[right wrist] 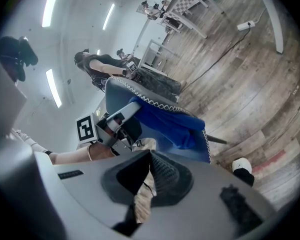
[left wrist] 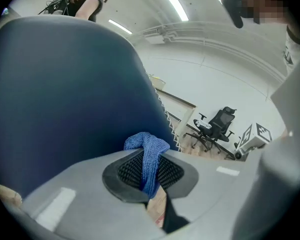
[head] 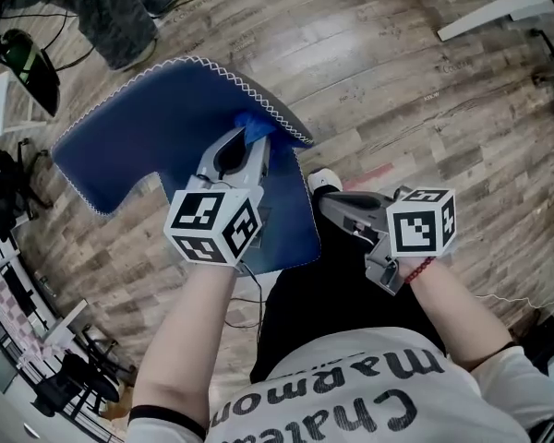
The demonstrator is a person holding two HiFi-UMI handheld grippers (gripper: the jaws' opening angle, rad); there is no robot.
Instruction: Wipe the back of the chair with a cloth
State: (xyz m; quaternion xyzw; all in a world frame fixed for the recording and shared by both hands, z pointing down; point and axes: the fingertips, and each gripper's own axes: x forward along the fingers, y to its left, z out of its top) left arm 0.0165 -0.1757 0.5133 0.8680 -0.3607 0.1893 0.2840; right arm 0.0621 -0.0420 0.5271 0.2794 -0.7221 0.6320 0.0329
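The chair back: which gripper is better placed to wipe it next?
Left. The left gripper holds the blue cloth at the chair back; the right gripper is shut, empty, beside the chair.

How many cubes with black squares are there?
2: one cube on the left tongs, the other cube on the right tongs. None seem hidden.

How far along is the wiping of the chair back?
Done: the cloth is clamped in the left gripper. In hand: it sits against the blue chair at its stitched edge. Left: no marks show how much has been wiped. The right gripper is shut, empty and off the chair.
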